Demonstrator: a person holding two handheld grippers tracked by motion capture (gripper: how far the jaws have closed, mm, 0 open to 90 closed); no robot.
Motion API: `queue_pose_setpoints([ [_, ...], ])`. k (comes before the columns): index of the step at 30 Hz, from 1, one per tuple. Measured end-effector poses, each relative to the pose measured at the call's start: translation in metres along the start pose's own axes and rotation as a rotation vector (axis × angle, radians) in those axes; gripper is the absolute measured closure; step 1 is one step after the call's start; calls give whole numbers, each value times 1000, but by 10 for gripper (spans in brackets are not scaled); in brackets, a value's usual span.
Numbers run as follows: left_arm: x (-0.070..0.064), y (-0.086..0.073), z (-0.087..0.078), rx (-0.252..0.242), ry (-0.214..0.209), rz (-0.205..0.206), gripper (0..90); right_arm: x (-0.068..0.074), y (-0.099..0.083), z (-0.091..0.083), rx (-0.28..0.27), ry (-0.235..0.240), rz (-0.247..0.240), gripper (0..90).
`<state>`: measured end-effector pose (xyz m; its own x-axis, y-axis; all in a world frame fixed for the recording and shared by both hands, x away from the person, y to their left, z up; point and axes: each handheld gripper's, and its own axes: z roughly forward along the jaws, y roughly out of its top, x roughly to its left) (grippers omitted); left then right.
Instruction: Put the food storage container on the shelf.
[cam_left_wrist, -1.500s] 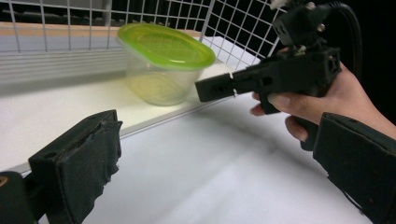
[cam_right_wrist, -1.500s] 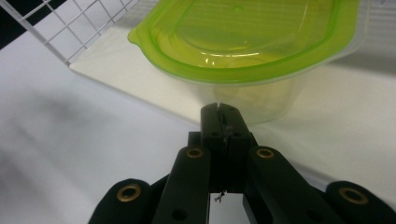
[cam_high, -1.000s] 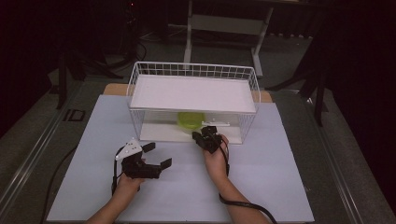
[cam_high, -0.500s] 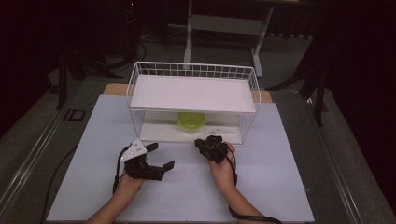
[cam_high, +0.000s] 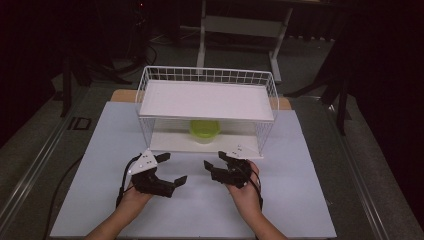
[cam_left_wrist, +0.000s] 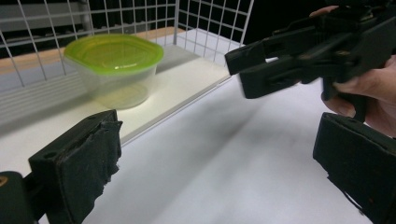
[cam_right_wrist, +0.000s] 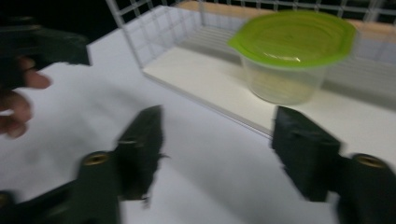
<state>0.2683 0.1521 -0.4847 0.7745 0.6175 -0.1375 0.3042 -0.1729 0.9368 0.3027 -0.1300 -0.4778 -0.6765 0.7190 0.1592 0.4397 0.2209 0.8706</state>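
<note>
ur left gripper (cam_high: 172, 168) & right gripper (cam_high: 214, 168) both jaws apart, empty, on the counter (cam_high: 310, 200) near the green-lid tub (cam_high: 204, 131) in the wire rack (cam_high: 207, 76)

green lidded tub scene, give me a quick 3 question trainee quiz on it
1. True or false: the green-lidded tub sits on the lower shelf of the wire rack.
2. Are the left tongs open or shut?
3. What do the right tongs hold: A the tub, B a lid, C nothing?

Key: 1 true. 2 open. 3 C; both pairs hover open above the white table, in front of the rack.
</note>
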Motion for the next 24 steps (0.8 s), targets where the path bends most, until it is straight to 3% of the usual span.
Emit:
queue_pose_setpoints([
  [2,0,0,-2,2,0,0,19,1,0,-2,-4,4,-9,277],
  [4,1,-1,-7,6,-5,-12,19,3,0,-8,-14,38,-26,195],
  [8,6,-6,-17,4,0,-48,19,2,-1,-16,-27,67,-8,167],
  [24,10,-18,-53,9,25,-69,19,-9,-17,-54,-48,34,-17,164],
])
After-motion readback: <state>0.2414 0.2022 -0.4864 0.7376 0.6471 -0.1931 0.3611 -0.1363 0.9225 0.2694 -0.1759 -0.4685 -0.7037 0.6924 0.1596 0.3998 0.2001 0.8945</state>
